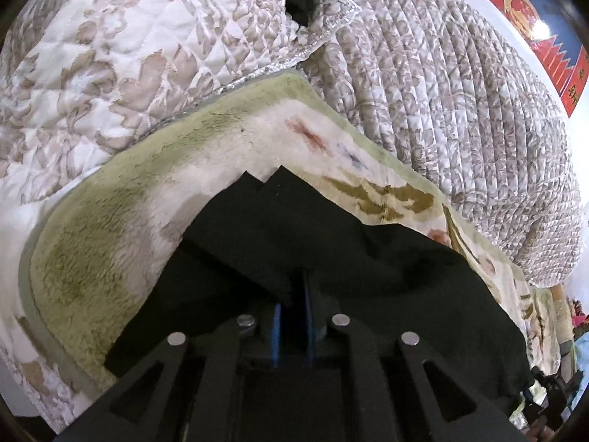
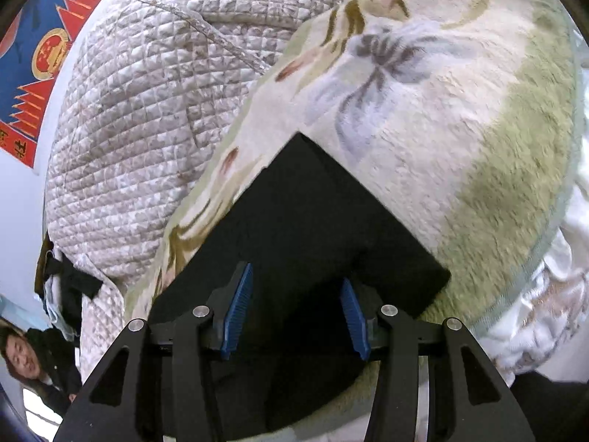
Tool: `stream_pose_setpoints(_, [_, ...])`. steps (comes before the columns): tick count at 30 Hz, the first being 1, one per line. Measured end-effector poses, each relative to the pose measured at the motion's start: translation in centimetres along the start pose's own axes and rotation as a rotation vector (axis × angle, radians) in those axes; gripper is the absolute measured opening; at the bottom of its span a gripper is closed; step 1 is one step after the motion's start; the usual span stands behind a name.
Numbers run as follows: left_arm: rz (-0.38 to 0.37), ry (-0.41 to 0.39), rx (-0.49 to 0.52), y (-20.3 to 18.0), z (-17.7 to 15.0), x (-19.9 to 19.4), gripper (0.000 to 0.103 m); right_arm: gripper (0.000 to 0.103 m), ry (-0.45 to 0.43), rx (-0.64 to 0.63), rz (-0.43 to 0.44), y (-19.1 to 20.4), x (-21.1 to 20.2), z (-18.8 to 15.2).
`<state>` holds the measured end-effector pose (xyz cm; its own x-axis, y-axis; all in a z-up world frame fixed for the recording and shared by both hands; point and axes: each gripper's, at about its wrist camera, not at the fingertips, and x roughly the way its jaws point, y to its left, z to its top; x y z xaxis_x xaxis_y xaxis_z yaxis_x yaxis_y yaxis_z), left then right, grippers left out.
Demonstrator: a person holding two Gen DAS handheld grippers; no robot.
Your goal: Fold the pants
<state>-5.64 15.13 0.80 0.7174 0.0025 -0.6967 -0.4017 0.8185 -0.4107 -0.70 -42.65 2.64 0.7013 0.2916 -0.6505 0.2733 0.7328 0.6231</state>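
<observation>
The black pants (image 1: 313, 228) lie folded on a plush floral blanket (image 1: 121, 228). In the left wrist view my left gripper (image 1: 294, 294) is shut, its blue pads pinching a fold of the black cloth. In the right wrist view the pants (image 2: 305, 213) show as a flat dark layer with a square corner pointing away. My right gripper (image 2: 296, 309) is open, its blue pads (image 2: 239, 305) spread wide just above the cloth, holding nothing.
A quilted beige bedspread (image 1: 441, 84) is heaped behind the blanket. A red and blue wall poster (image 2: 33, 66) hangs behind it. A person's face (image 2: 20, 357) shows at the lower left of the right wrist view. Dark clothes (image 2: 73, 287) hang there.
</observation>
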Motion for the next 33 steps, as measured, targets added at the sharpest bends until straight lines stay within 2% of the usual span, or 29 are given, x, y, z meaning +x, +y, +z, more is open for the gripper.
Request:
stream_pose_setpoints(1, [0.009,-0.002,0.008,-0.2,0.1,0.1,0.009,0.044,-0.014,-0.023,-0.011,0.4,-0.1,0.1])
stream_pose_setpoints(2, [0.017,0.001,0.013,-0.3,0.3,0.1,0.006,0.022,-0.022,-0.043,-0.030,0.8,-0.1,0.2])
stream_pose_setpoints(3, [0.018,0.002,0.014,-0.5,0.4,0.0,0.005,0.011,-0.020,-0.058,-0.041,1.0,-0.1,0.4])
stream_pose_setpoints(7, [0.003,-0.052,0.030,-1.0,1.0,-2.7,0.004,0.009,-0.036,-0.068,-0.014,1.7,-1.1,1.2])
stream_pose_setpoints(9, [-0.004,-0.077,0.051,-1.4,1.0,-4.6,0.004,0.008,-0.049,-0.068,0.024,2.1,-2.8,1.6])
stream_pose_setpoints(11, [0.007,-0.084,0.069,-1.2,0.5,-5.6,0.004,0.008,-0.058,-0.068,0.026,2.0,-4.1,1.5])
stream_pose_setpoints(13, [0.020,-0.055,0.062,-0.3,-0.3,-5.1,0.004,0.008,-0.050,-0.062,-0.026,0.8,-4.4,1.2])
stream_pose_setpoints(15, [0.053,0.016,0.048,0.6,-1.4,-3.4,0.004,0.008,0.017,-0.017,-0.094,-1.2,-3.0,0.7])
stream_pose_setpoints(17, [0.070,0.045,0.038,1.1,-2.1,-2.8,0.004,0.008,0.062,0.007,-0.122,-2.4,-2.0,0.3])
stream_pose_setpoints(22, [0.072,-0.004,0.060,0.6,-2.1,-4.6,0.004,0.008,0.025,-0.035,-0.119,-0.8,-3.0,0.6])
stream_pose_setpoints(28, [0.073,0.035,0.026,1.3,-2.6,-3.9,0.004,0.008,0.047,-0.015,-0.156,-1.7,-2.1,0.3])
stream_pose_setpoints(33, [0.094,0.035,0.051,1.0,-3.0,-4.5,0.006,0.013,0.046,-0.022,-0.166,-2.0,-2.2,0.1])
